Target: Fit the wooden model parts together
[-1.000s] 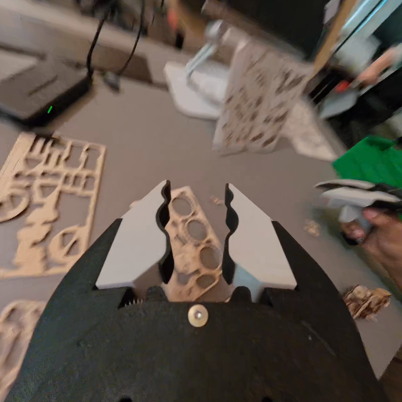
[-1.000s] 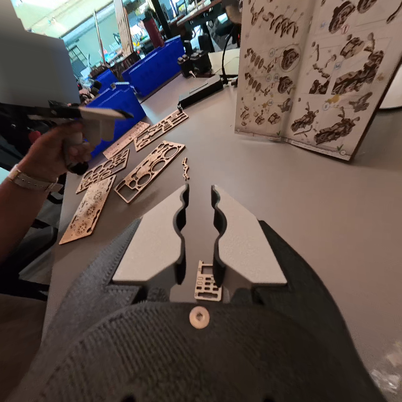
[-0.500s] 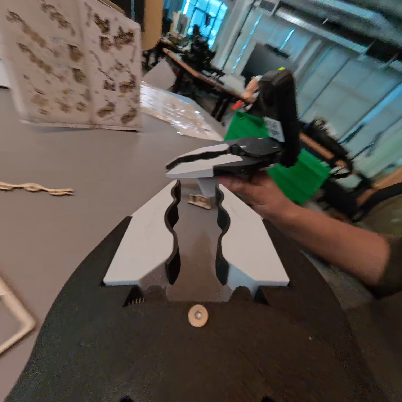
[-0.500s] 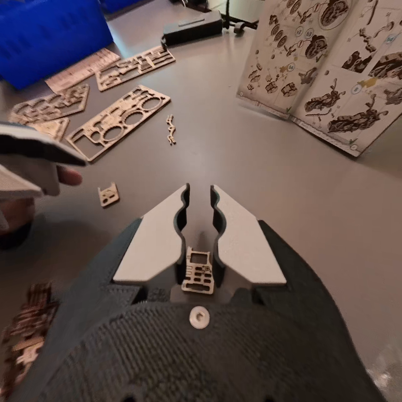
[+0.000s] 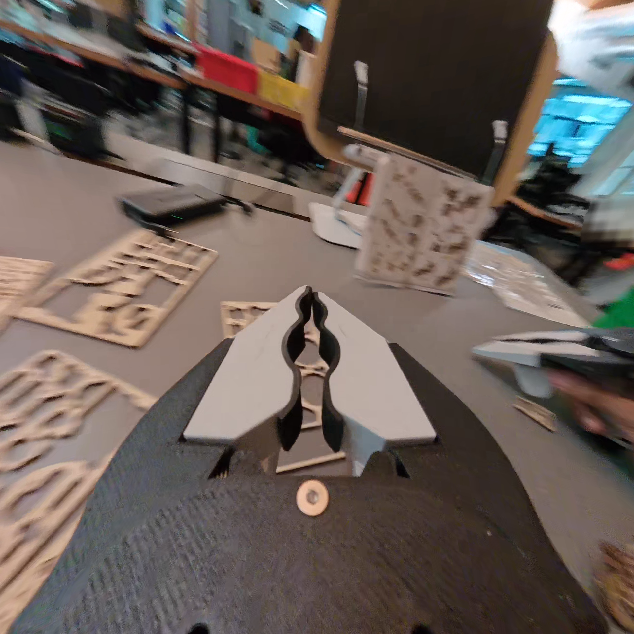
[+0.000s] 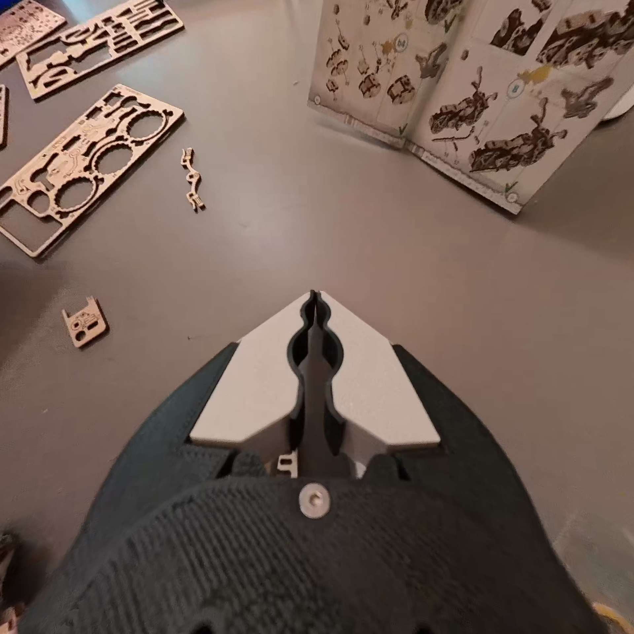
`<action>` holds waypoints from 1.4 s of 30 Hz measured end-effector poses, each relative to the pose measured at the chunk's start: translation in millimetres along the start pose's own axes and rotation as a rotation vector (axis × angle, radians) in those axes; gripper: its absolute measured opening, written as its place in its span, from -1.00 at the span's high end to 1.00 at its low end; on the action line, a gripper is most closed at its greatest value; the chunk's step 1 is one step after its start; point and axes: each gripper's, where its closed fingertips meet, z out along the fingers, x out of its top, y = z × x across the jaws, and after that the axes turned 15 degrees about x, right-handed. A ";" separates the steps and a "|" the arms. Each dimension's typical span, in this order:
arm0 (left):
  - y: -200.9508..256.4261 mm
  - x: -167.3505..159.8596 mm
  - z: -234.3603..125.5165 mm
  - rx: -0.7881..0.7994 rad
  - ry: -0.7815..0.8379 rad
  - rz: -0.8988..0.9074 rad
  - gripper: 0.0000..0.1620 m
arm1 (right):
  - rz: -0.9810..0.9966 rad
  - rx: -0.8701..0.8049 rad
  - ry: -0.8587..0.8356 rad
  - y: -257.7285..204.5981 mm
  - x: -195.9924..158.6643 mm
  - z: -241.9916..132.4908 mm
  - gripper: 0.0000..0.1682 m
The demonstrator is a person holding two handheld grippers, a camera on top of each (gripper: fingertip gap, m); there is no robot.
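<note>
My left gripper [image 5: 311,291] is shut and empty, hovering over a wooden sheet with round cut-outs [image 5: 247,319]. My right gripper [image 6: 314,294] is shut. A small pale wooden part [image 6: 287,463] sits at the root of its jaws, mostly hidden. In the left wrist view the right gripper [image 5: 478,349] is at the right, held by a hand [image 5: 590,408]. A small flat wooden part [image 6: 85,322] and a thin chain-like part [image 6: 192,180] lie loose on the grey table [image 6: 343,240].
Several punched wooden sheets [image 5: 116,274] lie at the left, one with round holes [image 6: 85,164]. A folded instruction sheet [image 6: 480,85] stands at the back right. A black box [image 5: 171,206] sits behind the sheets. A brown wooden assembly [image 5: 617,583] is at the near right edge. My right fingertips sit around 25 cm from my left ones. From my right tips it is roughly 20 cm to the brown wooden assembly [image 5: 617,583]; from my left, 25 cm.
Both grippers were open and are now shut. The left gripper swung right toward the other gripper, then back left over the sheets. The right gripper tilted down toward the table.
</note>
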 end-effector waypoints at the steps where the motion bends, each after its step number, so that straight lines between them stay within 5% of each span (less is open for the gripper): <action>1: -16.1 3.0 1.6 0.078 0.022 0.032 1.00 | -0.015 -0.004 -0.013 -0.8 -0.8 1.4 1.00; 6: -44.0 -9.2 12.0 0.220 -0.014 0.171 0.98 | -0.044 -0.016 -0.055 -2.5 -4.9 5.7 1.00; 17: -41.0 -50.2 20.4 0.174 -0.311 0.170 0.15 | -0.027 0.003 -0.061 -3.2 -6.1 7.0 1.00; 23: -48.8 -83.6 15.3 0.210 -0.505 0.386 0.04 | -0.022 0.007 -0.060 -3.2 -6.0 7.0 1.00; 29: -44.5 -96.1 14.9 0.140 -0.569 0.329 0.07 | -0.027 0.003 -0.061 -3.2 -5.9 7.1 1.00; 42: -37.7 -95.7 9.9 0.061 -0.564 0.332 0.77 | -0.019 0.011 -0.059 -3.3 -5.9 7.1 1.00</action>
